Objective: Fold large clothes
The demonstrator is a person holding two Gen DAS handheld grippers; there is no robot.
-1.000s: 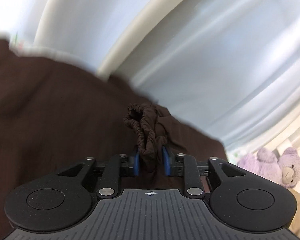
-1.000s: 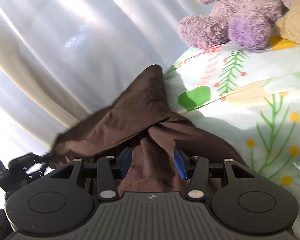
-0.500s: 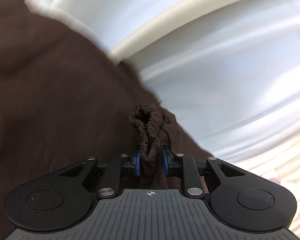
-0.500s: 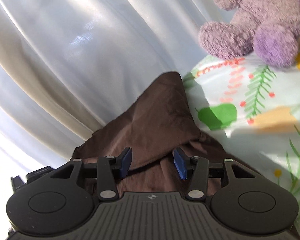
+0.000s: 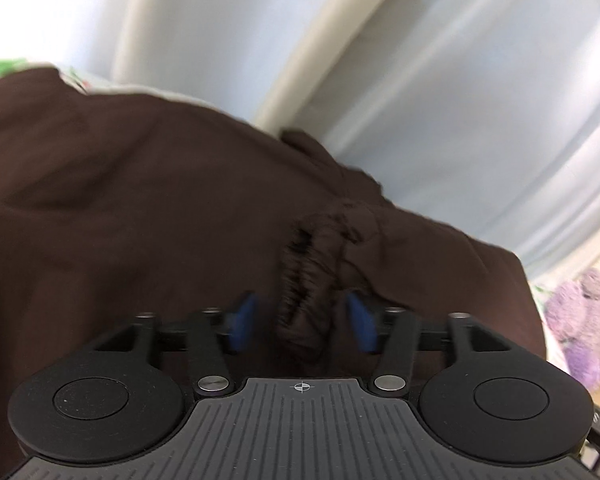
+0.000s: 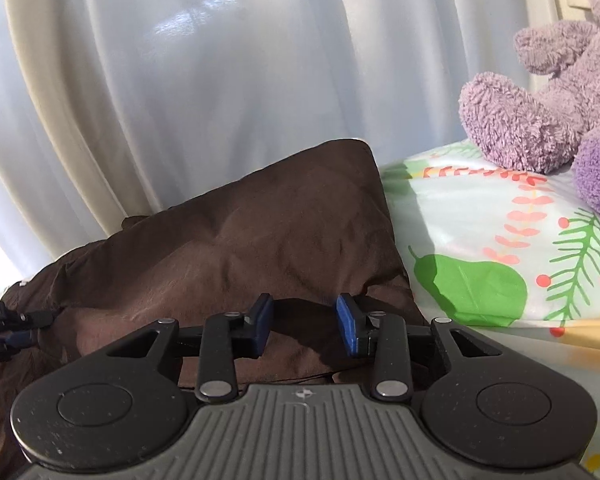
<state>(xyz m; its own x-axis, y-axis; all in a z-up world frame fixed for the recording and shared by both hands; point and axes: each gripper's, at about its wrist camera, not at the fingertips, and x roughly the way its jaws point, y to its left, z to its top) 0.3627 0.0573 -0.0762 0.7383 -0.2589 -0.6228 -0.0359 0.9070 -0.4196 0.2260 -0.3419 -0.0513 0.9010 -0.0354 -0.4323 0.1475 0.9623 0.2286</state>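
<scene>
A large dark brown garment (image 5: 140,208) lies on the bed with a leaf-print sheet (image 6: 480,240). In the left wrist view my left gripper (image 5: 302,322) is open, its blue pads apart on either side of the gathered elastic edge (image 5: 308,280), which lies loose between them. In the right wrist view the garment (image 6: 260,236) lies folded flat, its corner toward the curtain. My right gripper (image 6: 304,322) is open and empty just above the cloth. The left gripper's tip (image 6: 16,326) shows at the far left edge of the right wrist view.
A white curtain (image 6: 180,80) hangs close behind the bed. A purple plush bear (image 6: 548,120) sits on the sheet at the right; it also shows in the left wrist view (image 5: 584,320).
My left gripper has opened and let go of the gathered edge it was holding. The right gripper stayed open, and the garment's raised corner has come down flat.
</scene>
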